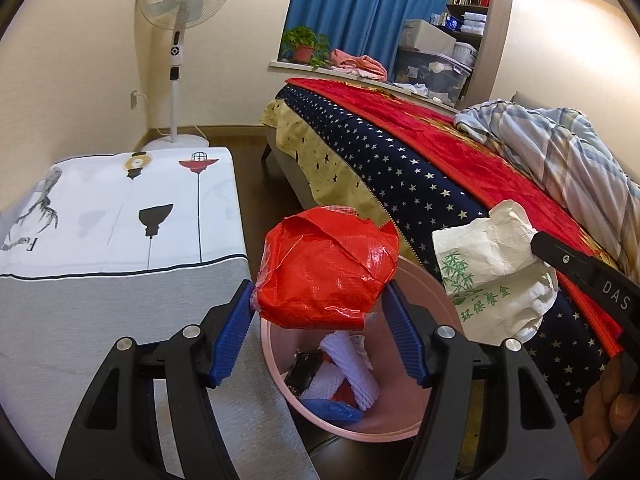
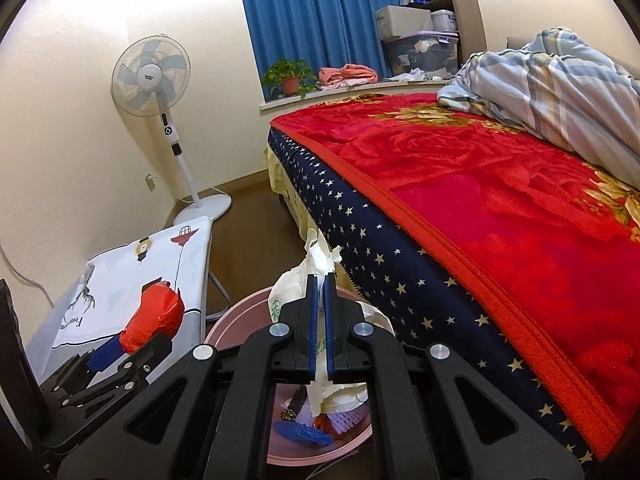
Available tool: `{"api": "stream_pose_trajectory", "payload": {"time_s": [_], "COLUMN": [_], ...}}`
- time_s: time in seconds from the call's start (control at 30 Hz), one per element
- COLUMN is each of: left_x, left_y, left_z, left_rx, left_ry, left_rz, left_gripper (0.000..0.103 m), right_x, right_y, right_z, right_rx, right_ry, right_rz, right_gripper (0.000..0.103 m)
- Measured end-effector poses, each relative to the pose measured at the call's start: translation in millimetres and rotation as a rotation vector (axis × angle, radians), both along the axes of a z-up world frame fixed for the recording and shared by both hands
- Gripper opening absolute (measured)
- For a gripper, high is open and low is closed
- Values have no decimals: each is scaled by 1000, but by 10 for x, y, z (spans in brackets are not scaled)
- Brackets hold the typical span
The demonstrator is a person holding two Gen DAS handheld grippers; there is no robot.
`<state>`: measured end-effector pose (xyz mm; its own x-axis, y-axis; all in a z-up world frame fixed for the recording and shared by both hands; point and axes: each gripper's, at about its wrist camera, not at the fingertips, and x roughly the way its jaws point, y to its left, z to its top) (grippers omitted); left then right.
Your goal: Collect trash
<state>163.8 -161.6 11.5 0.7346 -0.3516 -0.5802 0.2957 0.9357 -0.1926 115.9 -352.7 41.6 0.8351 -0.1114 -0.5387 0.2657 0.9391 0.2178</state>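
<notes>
My left gripper [image 1: 320, 296] is shut on a crumpled red plastic bag [image 1: 326, 268] and holds it above the pink trash bin [image 1: 276, 360], which has several pieces of trash inside. My right gripper [image 2: 319, 280] is shut on a crumpled white paper bag with green print [image 2: 290, 286] and holds it over the same pink bin [image 2: 224, 324]. In the left wrist view the white bag [image 1: 488, 264] hangs at the right, pinched by the right gripper's black finger [image 1: 568, 258]. In the right wrist view the left gripper [image 2: 136, 340] with the red bag [image 2: 154, 318] shows at the lower left.
A table with a white printed cloth [image 1: 100, 216] stands left of the bin. A bed with a red blanket [image 2: 500, 208] and a striped quilt [image 2: 552, 84] is on the right. A standing fan [image 1: 182, 12] is in the far corner. Brown floor [image 1: 248, 168] lies between table and bed.
</notes>
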Motion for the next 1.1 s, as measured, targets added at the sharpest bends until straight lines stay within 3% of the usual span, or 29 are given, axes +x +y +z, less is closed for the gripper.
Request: {"api": "stream_pose_trajectory", "payload": {"time_s": [0.17, 0.23, 0.27, 0.3, 0.33, 0.43, 0.53, 0.6, 0.67, 0.77, 1.1], "left_x": [34, 55, 55, 44, 38, 16, -40, -114, -196, -338, -904], "left_y": [-69, -120, -141, -144, -135, -26, 155, 273, 367, 474, 831], "left_z": [-25, -12, -6, 0, 2, 16, 61, 119, 175, 266, 451], "left_rx": [-7, -15, -9, -1, 4, -3, -17, -23, -14, 16, 44], "left_ry": [13, 15, 13, 7, 6, 22, 22, 13, 6, -21, -89], "left_rz": [-23, -57, -64, -63, -59, -45, -3, 29, 56, 87, 177], "left_gripper": [64, 71, 81, 87, 87, 87, 95, 95, 95, 95, 95], "right_x": [28, 44, 58, 55, 42, -4, -81, -150, -212, -331, -739], "right_y": [-26, -66, -92, -115, -133, -190, -185, -127, -61, 62, 454], "right_z": [-24, -29, -36, -40, -40, -10, 80, 155, 205, 250, 241], "right_rx": [-1, 11, 22, 28, 31, 46, 40, 21, 11, -8, -54], "right_ry": [13, 22, 35, 39, 35, 37, 19, 4, -5, -13, -10], "right_rz": [-11, -20, -23, -27, -31, -44, -41, -29, -11, 33, 122], "right_gripper": [4, 8, 23, 51, 61, 64, 67, 84, 92, 98, 98]}}
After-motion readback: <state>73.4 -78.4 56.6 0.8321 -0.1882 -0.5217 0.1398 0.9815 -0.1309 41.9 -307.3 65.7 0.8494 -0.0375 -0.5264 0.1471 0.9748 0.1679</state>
